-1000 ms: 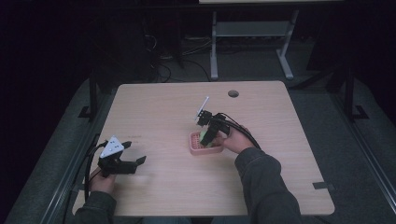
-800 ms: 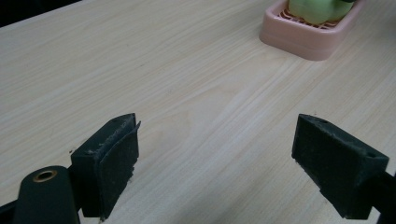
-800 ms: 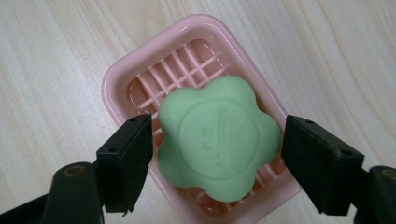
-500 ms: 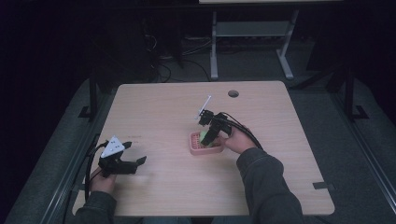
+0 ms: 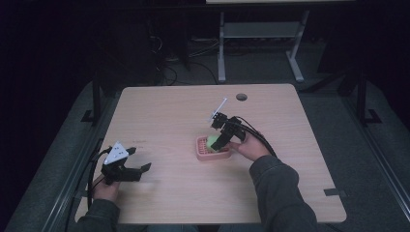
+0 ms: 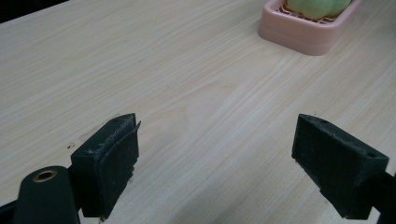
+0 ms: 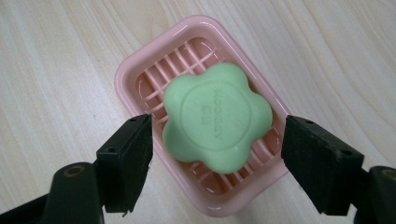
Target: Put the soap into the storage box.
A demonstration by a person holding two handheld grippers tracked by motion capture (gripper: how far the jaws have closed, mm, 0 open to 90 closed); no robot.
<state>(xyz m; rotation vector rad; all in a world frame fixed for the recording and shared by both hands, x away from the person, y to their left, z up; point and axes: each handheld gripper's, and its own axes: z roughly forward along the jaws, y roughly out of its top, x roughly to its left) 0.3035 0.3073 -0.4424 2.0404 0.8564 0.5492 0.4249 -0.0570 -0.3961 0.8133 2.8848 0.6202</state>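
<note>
A green flower-shaped soap (image 7: 217, 119) lies in a pink slatted soap dish (image 7: 205, 22) near the table's middle. My right gripper (image 7: 217, 125) hangs just over it, open, one jaw on each side of the soap with a small gap to each. From above, the right gripper (image 5: 218, 141) covers part of the soap (image 5: 211, 141) and the dish (image 5: 208, 155). My left gripper (image 5: 139, 159) rests low at the table's near left, open and holding nothing. In the left gripper view, its jaws (image 6: 217, 123) stand wide apart over bare wood, with the dish (image 6: 303, 39) and soap (image 6: 317, 7) far ahead.
The light wooden table (image 5: 169, 116) has a round cable hole (image 5: 241, 97) near its far edge. A white metal frame (image 5: 256, 34) stands on the floor beyond the table. A dark tape mark (image 5: 335, 192) sits near the front right edge.
</note>
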